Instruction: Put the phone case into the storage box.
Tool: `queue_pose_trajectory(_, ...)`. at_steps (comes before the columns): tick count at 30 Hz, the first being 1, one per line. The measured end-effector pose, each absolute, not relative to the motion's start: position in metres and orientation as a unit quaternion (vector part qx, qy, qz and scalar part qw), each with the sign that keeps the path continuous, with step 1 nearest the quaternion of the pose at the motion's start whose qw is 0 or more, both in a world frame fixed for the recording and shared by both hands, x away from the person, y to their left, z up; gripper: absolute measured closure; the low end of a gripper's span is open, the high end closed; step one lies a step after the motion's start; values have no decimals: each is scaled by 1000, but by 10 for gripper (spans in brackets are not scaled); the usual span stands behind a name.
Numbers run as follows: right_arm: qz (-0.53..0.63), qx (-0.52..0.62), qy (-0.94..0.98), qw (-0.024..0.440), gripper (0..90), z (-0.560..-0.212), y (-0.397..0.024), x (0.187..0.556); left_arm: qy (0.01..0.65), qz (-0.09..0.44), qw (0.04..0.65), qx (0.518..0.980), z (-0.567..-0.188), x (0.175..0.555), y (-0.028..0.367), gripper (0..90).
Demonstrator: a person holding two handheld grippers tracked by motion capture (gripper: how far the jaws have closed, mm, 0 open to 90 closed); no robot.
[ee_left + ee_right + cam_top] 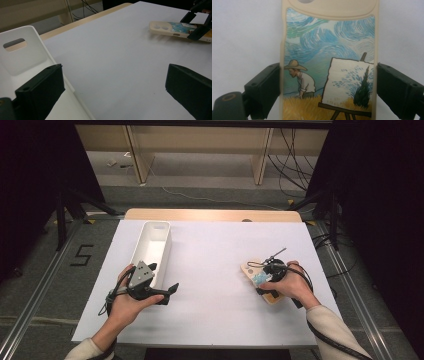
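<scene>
Right claw (328, 85) clamped on phone case (329, 62) near table's (215, 270) right edge; left claw (112, 85) spread apart beside white bin (152, 247).

Lab, black curtains (30, 180), floor rails (30, 317), cables (292, 162)

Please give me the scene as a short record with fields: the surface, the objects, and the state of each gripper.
surface: table with white top
object 1: phone case, beige, painted picture, lying flat at the table's right side
object 2: white bin, long, at the left side, looks empty
left gripper: open, beside the bin's near end, holding nothing
right gripper: jaws on either side of the phone case, at its edges; whether they are already pressing it cannot be told
</scene>
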State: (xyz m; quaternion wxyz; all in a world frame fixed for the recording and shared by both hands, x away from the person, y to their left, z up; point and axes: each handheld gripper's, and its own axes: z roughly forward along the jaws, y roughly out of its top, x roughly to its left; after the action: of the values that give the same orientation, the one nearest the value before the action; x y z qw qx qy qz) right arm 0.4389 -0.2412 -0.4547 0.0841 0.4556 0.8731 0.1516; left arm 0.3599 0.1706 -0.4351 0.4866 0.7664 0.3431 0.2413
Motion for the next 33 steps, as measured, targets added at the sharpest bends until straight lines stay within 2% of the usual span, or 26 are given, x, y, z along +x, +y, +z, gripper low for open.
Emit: queue_pose_trajectory(33,308,443,830,139,121,-440,-242,425,343,243,491,763,-434,359,171,25)
